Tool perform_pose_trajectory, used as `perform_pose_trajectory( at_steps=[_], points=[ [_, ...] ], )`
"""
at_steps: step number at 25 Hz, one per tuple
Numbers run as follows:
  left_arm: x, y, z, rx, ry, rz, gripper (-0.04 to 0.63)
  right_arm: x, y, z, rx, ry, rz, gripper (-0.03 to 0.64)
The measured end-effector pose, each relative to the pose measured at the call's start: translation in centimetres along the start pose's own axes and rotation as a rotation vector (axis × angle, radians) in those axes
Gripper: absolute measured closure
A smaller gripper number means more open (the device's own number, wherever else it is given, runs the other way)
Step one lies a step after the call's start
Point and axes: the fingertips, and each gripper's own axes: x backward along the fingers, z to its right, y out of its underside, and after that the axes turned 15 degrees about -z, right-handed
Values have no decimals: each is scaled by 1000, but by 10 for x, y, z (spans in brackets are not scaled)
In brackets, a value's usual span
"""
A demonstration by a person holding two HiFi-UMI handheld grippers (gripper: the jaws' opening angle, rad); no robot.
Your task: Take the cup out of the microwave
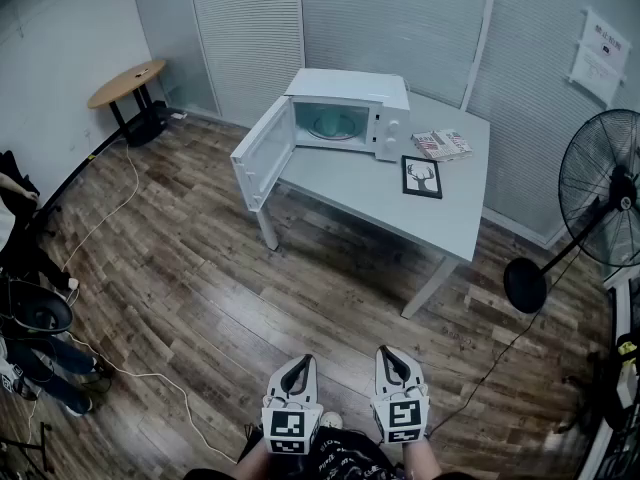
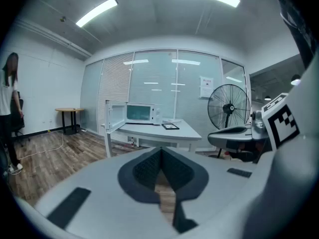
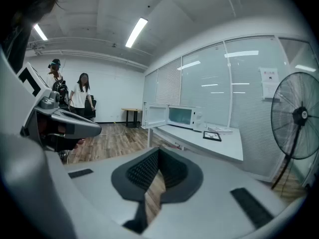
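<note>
I cannot make out the cup for sure. Inside the microwave (image 1: 350, 108) I see only one pale green shape (image 1: 335, 125), and it is too small to say whether this is the cup. The microwave's door (image 1: 262, 155) stands wide open to the left. In both gripper views the cavity is only a pale glow.

The one microwave stands at the far corner of the one grey table (image 1: 440, 218). Beside it lie one framed picture (image 1: 422, 176) and one stack of printed papers (image 1: 441, 144). One standing fan (image 1: 610, 188) is cut off at the right edge. One round wooden table (image 1: 127, 81) is in the far left corner. Two persons (image 3: 82, 91) stand far behind in the right gripper view.

I hold two grippers low and close to my body, side by side, tipped a little downward and pointing toward the table, well apart from it. My left gripper (image 1: 297, 362) has its jaws brought together with nothing between them. My right gripper (image 1: 392, 354) is closed fully too and carries nothing. My forearms are cut off at the bottom edge.
</note>
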Motion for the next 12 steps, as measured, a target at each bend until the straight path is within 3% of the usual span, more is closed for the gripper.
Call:
perform_pose_trajectory(
  at_steps=[12],
  points=[
    [-7,3,3,40,11,10,589,6,0,0,12,-14,23,614]
  ],
)
